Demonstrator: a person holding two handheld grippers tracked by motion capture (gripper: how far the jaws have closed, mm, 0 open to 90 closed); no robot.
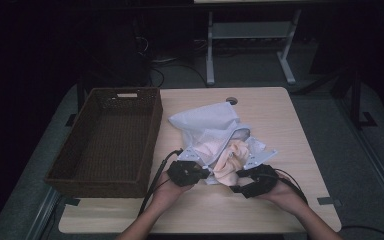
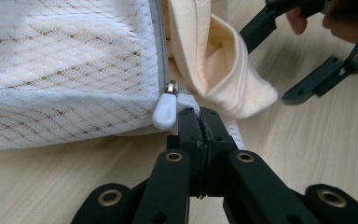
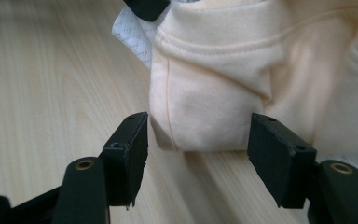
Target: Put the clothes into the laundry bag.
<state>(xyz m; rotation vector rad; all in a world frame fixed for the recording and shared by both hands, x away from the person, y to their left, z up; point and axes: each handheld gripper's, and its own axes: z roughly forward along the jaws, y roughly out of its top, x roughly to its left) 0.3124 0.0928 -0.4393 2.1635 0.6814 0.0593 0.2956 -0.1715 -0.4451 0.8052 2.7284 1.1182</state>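
Note:
A white mesh laundry bag (image 1: 205,122) lies in the middle of the table, its mouth toward me. A cream garment (image 1: 227,160) spills out of that mouth. My left gripper (image 1: 206,173) is shut on the bag's edge. In the left gripper view the jaws (image 2: 199,114) pinch the fabric just beside the white zipper pull (image 2: 164,114), with the mesh (image 2: 65,70) to the left and the garment (image 2: 214,56) above. My right gripper (image 1: 236,182) is open. In the right gripper view its jaws (image 3: 198,140) stand on either side of a folded corner of the garment (image 3: 214,84) without touching it.
A dark woven basket (image 1: 152,135) stands at the table's left, reaching past its edge. The light wooden tabletop (image 1: 290,130) is bare to the right of the bag. A cable hole (image 1: 231,100) sits near the far edge. Desk legs and cables lie beyond on the floor.

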